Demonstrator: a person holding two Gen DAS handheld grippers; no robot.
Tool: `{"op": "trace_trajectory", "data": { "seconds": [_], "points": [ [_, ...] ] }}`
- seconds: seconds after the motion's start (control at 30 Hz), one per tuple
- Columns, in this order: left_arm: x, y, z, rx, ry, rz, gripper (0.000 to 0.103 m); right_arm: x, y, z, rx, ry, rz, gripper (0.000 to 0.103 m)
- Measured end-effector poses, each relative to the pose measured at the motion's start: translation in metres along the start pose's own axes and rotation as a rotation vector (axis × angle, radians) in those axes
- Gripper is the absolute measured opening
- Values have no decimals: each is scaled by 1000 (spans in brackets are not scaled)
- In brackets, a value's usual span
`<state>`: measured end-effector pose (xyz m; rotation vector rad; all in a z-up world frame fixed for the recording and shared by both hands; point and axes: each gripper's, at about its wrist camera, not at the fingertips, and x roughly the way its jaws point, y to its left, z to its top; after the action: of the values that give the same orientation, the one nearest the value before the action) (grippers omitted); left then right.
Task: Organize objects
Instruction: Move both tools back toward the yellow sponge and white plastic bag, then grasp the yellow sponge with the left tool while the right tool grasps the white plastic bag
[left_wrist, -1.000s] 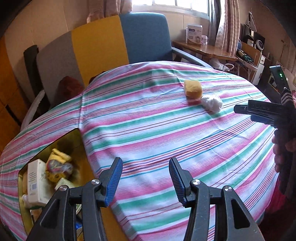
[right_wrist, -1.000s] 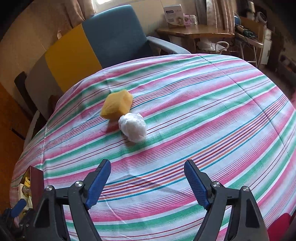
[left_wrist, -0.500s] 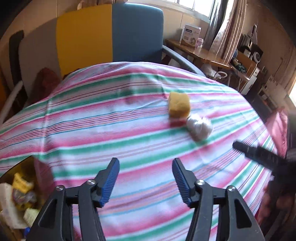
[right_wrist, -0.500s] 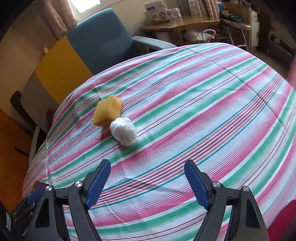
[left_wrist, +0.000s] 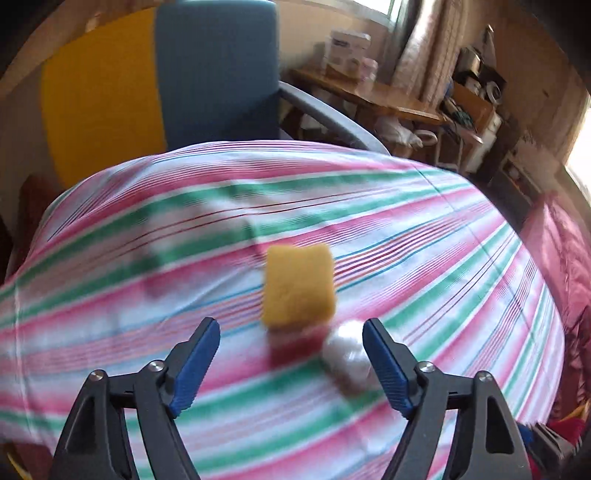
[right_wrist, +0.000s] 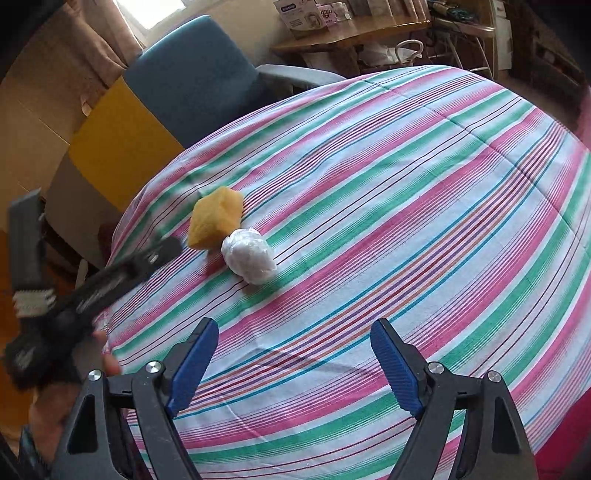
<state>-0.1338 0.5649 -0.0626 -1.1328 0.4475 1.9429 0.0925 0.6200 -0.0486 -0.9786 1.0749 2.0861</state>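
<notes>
Left hand-held gripper (left_wrist: 291, 354): released, near yellow rectangular foam sponge (left_wrist: 299, 286); risk: nudging adjoining white crumpled plastic ball (left_wrist: 347, 356) off striped-cloth bench (left_wrist: 147, 236).

Your left gripper (left_wrist: 291, 365) sits at the bottom centre of its own view, jaws spread wide with nothing between the blue pads. Your right gripper (right_wrist: 293, 365) is likewise wide apart and empty. In the right view, your left hand (right_wrist: 55, 402) shows at lower left, blurred.
</notes>
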Motion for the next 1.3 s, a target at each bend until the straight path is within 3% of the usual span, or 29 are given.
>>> {"op": "trace_trajectory", "data": {
  "seconds": [0.2,0.3,0.33,0.43,0.53,0.63,0.9,1.1,1.2,1.3],
  "points": [
    [41,-6,21,14,35,48,81,4,0,-2,1,24,8,86],
    [62,8,22,-47,106,-12,53,5,-1,-2,-1,28,9,86],
    [59,14,20,-73,88,-38,53,6,0,-3,-5,29,4,86],
    [30,27,6,-94,18,-81,52,8,-1,-4,-17,33,-10,86],
    [-11,38,-21,-108,-28,-77,53,12,0,-4,-31,33,-22,86],
    [-42,45,-50,-105,-36,-31,53,14,1,-5,-41,36,-26,86],
    [-116,67,-145,-194,-17,-28,53,22,11,-12,-117,33,-61,86],
    [-161,79,-187,-174,-41,-4,53,25,32,-12,-234,2,-84,86],
    [-180,88,-198,-172,-67,20,53,28,52,3,-355,-58,-144,86],
    [-194,99,-209,-203,-79,33,53,50,70,22,-464,-20,-183,85]
  ]
}}
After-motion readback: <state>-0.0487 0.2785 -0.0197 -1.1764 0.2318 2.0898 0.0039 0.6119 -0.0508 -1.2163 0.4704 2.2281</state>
